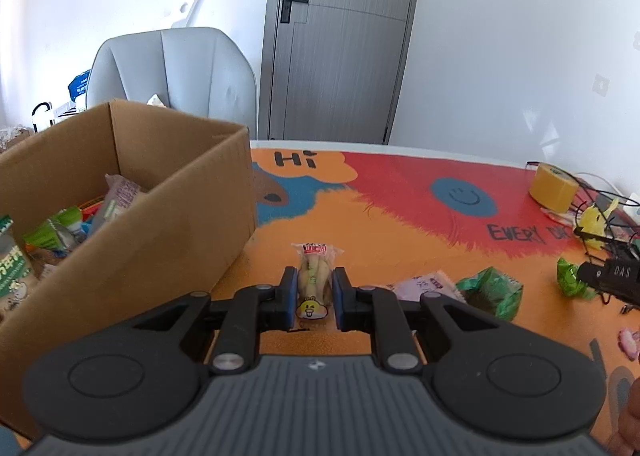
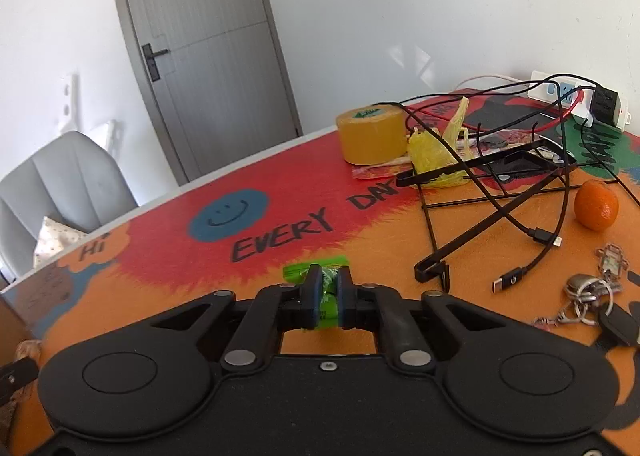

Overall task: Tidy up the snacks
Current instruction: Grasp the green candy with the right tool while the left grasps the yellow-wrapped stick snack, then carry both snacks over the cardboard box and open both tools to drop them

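Both grippers are clamping snacks on the worktop (image 1: 400,216), w/ the pick-up step under way. The left gripper (image 1: 315,284) is pinching a clear pale snack packet (image 1: 316,276) just right of the cardboard box (image 1: 132,240); the packet's long axis is running straight away from the camera, parallel to the fingers, its red-labelled end pointing toward the door (image 1: 340,40) and its cartoon-sticker end lying nearest the gripper body. The right gripper (image 2: 328,288) is squeezing a green wrapper (image 2: 316,270), well to the right of the box, its crimped far edge lying crosswise to the fingers. The box is already holding several packs. Next move, as judged: lifting each packet clear, carrying it over the box's rim, then letting go inside. A lilac packet (image 1: 428,282) and another green pack (image 1: 490,292) are still lying right of the box.
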The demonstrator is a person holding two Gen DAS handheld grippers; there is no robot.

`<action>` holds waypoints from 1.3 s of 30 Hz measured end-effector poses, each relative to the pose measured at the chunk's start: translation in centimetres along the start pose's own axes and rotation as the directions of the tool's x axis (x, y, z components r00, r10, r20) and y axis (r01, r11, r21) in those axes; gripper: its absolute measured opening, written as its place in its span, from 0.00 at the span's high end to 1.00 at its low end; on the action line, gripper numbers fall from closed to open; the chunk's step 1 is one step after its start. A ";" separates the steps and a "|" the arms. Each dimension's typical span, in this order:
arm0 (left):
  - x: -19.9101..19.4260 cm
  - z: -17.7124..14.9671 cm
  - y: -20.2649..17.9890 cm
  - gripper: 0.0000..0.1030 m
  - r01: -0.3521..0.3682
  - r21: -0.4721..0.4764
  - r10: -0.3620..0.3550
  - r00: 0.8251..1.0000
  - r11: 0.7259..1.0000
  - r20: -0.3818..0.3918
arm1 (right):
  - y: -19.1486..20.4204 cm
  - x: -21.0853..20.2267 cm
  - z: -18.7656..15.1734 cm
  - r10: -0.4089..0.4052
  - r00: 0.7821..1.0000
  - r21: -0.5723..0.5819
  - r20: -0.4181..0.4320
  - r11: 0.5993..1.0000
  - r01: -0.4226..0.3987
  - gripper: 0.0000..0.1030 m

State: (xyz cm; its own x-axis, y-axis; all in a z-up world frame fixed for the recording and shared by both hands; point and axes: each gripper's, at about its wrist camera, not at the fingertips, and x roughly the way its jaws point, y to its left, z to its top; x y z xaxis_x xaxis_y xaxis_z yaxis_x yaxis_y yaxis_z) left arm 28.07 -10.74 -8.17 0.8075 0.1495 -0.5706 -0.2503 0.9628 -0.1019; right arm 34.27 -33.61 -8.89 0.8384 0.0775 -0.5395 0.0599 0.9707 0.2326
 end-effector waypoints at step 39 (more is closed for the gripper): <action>-11.1 3.0 5.8 0.84 0.057 -0.061 -0.042 0.976 0.997 0.215 | 8.2 -11.6 -2.0 0.263 0.956 -0.084 0.131 0.964 -0.254 0.97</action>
State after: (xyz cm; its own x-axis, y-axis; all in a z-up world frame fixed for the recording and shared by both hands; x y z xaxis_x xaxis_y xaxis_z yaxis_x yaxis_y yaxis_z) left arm 19.27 -6.17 0.08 0.9132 0.1534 -0.3775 -0.2362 0.9542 -0.1837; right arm 23.98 -26.13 -2.39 0.8881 0.2997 -0.3486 -0.2006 0.9349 0.2928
